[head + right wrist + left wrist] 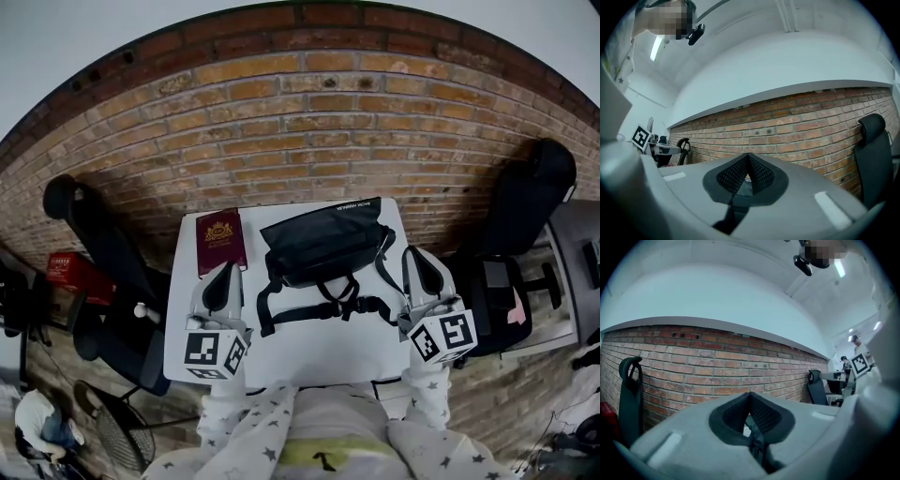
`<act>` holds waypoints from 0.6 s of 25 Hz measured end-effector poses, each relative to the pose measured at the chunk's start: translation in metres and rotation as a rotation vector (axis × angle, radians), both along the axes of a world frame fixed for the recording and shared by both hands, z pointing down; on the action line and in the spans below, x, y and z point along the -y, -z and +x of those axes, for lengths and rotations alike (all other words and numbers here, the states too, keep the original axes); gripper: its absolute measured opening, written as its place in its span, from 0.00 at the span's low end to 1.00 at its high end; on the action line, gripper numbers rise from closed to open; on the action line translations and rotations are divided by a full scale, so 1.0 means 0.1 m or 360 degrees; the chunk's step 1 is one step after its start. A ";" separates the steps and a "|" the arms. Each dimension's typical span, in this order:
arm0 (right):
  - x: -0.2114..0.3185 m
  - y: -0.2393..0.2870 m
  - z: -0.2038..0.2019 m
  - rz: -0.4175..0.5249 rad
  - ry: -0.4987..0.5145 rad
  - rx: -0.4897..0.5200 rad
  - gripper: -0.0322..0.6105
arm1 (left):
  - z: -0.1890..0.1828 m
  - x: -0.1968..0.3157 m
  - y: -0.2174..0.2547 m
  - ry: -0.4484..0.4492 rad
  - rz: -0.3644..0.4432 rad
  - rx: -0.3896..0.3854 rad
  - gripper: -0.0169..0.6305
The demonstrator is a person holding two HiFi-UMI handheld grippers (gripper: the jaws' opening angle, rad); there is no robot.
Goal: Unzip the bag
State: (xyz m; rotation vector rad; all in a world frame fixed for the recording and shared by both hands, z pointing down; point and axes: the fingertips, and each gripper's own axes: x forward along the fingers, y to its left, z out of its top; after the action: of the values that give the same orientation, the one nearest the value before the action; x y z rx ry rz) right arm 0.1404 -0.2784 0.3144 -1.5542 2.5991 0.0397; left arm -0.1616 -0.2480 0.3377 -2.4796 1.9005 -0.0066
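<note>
A black bag (323, 246) lies zipped at the back middle of the white table (309, 356), its straps and buckle (323, 305) trailing toward me. My left gripper (226, 270) hovers over the table's left part, left of the bag and apart from it, jaws shut and empty. My right gripper (412, 255) hovers at the table's right edge, just right of the bag, also shut on nothing. In the left gripper view the left gripper (750, 395) points level at the brick wall; the right gripper (748, 156) does the same in its own view. The bag itself is hidden in both.
A maroon booklet (221, 241) lies on the table just beyond the left gripper. Black office chairs stand to the left (94, 234) and right (536, 192) of the table. A brick wall (309, 122) runs behind. A red box (70, 267) sits low at the left.
</note>
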 end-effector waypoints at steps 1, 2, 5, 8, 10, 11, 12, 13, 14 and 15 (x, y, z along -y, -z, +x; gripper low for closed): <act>0.00 -0.01 0.01 0.0001 -0.0007 0.0000 0.06 | 0.00 0.00 0.00 0.0001 -0.0002 0.0004 0.02; 0.00 -0.02 0.02 0.0000 -0.0013 0.0000 0.06 | 0.00 -0.01 -0.01 0.0003 -0.0003 0.0007 0.02; -0.02 -0.01 0.02 -0.0010 -0.0023 -0.0001 0.06 | -0.03 -0.03 -0.01 0.0013 -0.0006 0.0008 0.02; -0.02 -0.02 0.03 -0.0013 -0.0027 0.0008 0.06 | -0.05 -0.04 -0.01 0.0019 -0.0009 0.0013 0.02; -0.03 -0.03 0.04 -0.0017 -0.0033 0.0007 0.06 | -0.05 -0.04 -0.01 0.0019 -0.0011 0.0017 0.02; -0.03 -0.05 0.04 -0.0019 -0.0036 0.0007 0.06 | -0.05 -0.05 -0.01 0.0018 -0.0013 0.0020 0.02; -0.04 -0.06 0.05 -0.0019 -0.0039 0.0008 0.06 | -0.04 -0.05 -0.01 0.0018 -0.0013 0.0021 0.02; -0.04 -0.07 0.06 -0.0018 -0.0042 0.0009 0.06 | -0.04 -0.06 -0.02 0.0017 -0.0014 0.0021 0.02; -0.05 -0.08 0.07 -0.0019 -0.0044 0.0009 0.06 | -0.04 -0.06 -0.02 0.0017 -0.0015 0.0022 0.02; -0.05 -0.07 0.07 -0.0023 -0.0046 0.0007 0.06 | -0.04 -0.07 -0.02 0.0018 -0.0016 0.0024 0.02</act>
State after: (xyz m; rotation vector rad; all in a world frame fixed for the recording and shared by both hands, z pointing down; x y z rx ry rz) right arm 0.1471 -0.2735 0.3215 -1.5949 2.5789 0.0200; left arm -0.1660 -0.2415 0.3399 -2.4680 1.9138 -0.0352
